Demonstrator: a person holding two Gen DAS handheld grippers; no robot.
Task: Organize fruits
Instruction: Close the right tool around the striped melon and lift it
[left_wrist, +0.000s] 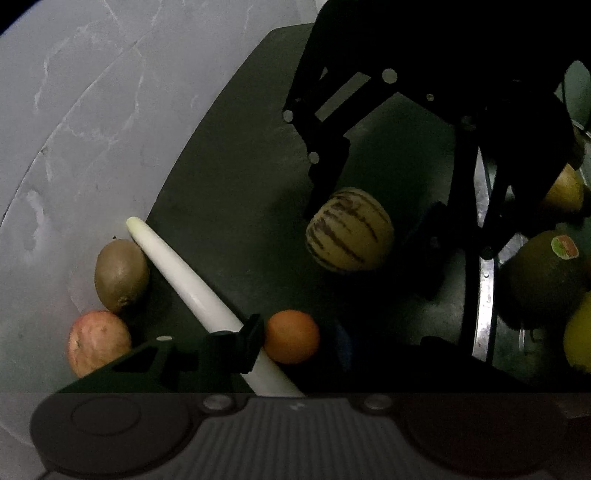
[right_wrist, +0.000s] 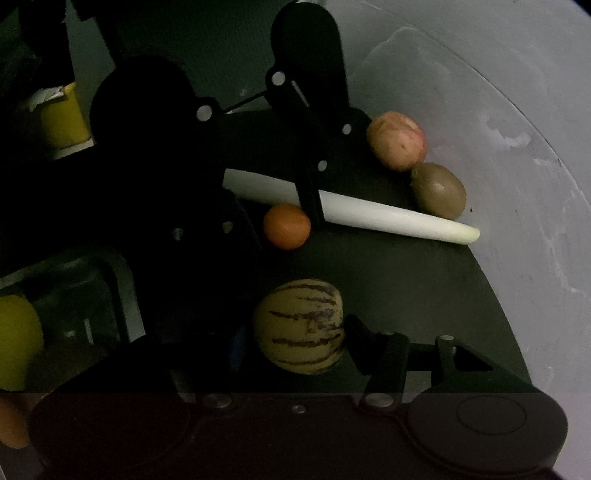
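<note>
My right gripper (right_wrist: 295, 332) is shut on a yellow melon with dark stripes (right_wrist: 300, 326), held over the dark mat; the same melon (left_wrist: 349, 229) and gripper (left_wrist: 351, 232) show in the left wrist view. My left gripper (left_wrist: 295, 341) is around a small orange (left_wrist: 291, 336), one finger (left_wrist: 251, 343) on its left; the other finger is lost in darkness. The orange also shows in the right wrist view (right_wrist: 287, 226). A long white stalk (left_wrist: 184, 280) lies beside it. A kiwi (left_wrist: 121, 274) and a pink apple (left_wrist: 99, 341) lie past the stalk.
A dark mat (left_wrist: 229, 184) lies on a pale marbled floor (left_wrist: 74, 110). At the right, a metal-rimmed tray (left_wrist: 485, 280) holds a green avocado with a sticker (left_wrist: 543, 277), a yellow fruit (left_wrist: 578, 332) and another fruit (left_wrist: 563, 192). A yellow cup (right_wrist: 62, 118) stands far left.
</note>
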